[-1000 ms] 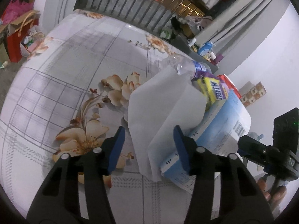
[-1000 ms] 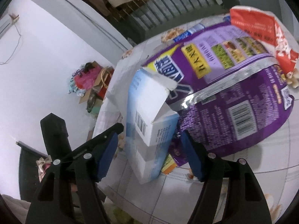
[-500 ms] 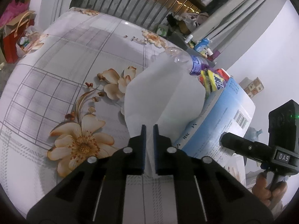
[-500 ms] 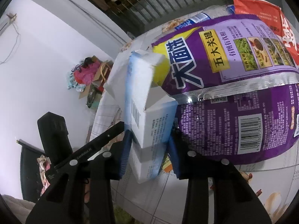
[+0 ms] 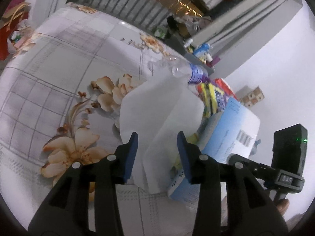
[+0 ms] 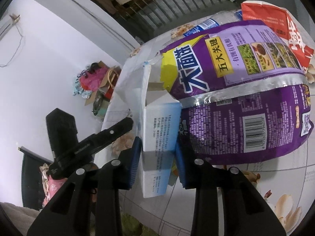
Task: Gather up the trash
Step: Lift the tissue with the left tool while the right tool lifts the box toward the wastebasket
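Note:
A folded white paper sheet (image 5: 157, 114) lies on the flowered tablecloth (image 5: 59, 68). My left gripper (image 5: 157, 153) is open, its blue pads either side of the paper's near corner. A blue-and-white carton (image 6: 159, 135) sits between the pads of my right gripper (image 6: 158, 161), which is shut on it; it also shows in the left wrist view (image 5: 226, 137). A large purple snack bag (image 6: 246, 98), a red bag (image 6: 275, 19) and a clear plastic bottle (image 5: 185, 71) lie behind it.
The right gripper's body (image 5: 285, 157) is at the right of the left wrist view. A metal railing (image 5: 137, 9) runs behind the table. Bags and boxes (image 6: 94, 82) sit on the floor by the wall.
My left gripper closed on the white paper half a second ago and has now opened again. My right gripper closed on the blue-and-white carton and holds it.

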### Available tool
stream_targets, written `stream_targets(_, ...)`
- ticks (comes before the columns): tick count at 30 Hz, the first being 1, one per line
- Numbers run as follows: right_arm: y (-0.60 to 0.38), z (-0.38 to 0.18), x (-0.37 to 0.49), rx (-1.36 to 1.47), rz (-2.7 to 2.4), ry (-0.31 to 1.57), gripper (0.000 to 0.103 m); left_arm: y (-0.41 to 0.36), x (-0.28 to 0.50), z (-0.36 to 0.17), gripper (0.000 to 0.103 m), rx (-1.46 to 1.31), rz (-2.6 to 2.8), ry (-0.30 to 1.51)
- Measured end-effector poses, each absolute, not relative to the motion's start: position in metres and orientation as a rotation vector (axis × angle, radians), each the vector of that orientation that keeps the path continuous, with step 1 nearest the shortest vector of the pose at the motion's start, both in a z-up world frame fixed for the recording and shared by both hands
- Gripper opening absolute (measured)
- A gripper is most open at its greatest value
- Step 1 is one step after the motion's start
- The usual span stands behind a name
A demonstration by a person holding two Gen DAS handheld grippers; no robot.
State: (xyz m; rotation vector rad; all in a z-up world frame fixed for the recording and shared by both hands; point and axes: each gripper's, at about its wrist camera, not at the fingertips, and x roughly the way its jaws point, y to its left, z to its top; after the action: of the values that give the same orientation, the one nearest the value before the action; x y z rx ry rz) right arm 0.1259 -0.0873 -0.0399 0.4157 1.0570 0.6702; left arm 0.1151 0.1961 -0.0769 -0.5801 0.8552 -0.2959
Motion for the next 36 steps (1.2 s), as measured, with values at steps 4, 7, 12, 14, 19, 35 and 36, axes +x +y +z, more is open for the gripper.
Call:
stream_targets(4, -0.091, -0.041, 0.124, 0.422, 0.668, 1.056, 0.033, 0.189, 0.122, -0.084, 0.033, -0.569, -0.337, 0.869)
stream_targets(7, -0.089, -0.041, 0.124, 0.421, 0.668, 1.056, 0.033, 0.184, 0.123, -0.089, 0.023, -0.542, -0.354, 0.882)
stream_targets(12, -0.087, -0.040, 0.124, 0.422, 0.667, 1.056, 0.033, 0.180, 0.122, -0.093, 0.006, -0.510, -0.368, 0.886)
stream_targets(14, -0.085, -0.039, 0.124, 0.420, 0.669, 1.053, 0.033, 0.182, 0.119, -0.093, 0.002, -0.512, -0.372, 0.882)
stream_targets(19, -0.080, -0.033, 0.125, 0.410, 0.685, 1.038, 0.032, 0.190, 0.105, -0.079, 0.000, -0.519, -0.369, 0.823)
stream_targets(35, -0.077, 0.007, 0.112, 0.397, 0.791, 0.931, 0.031, 0.223, 0.047, 0.001, 0.000, -0.550, -0.336, 0.591)
stream_targets(36, -0.073, 0.010, 0.110, 0.394, 0.797, 0.923, 0.031, 0.224, 0.044, 0.005, 0.000, -0.545, -0.335, 0.579)
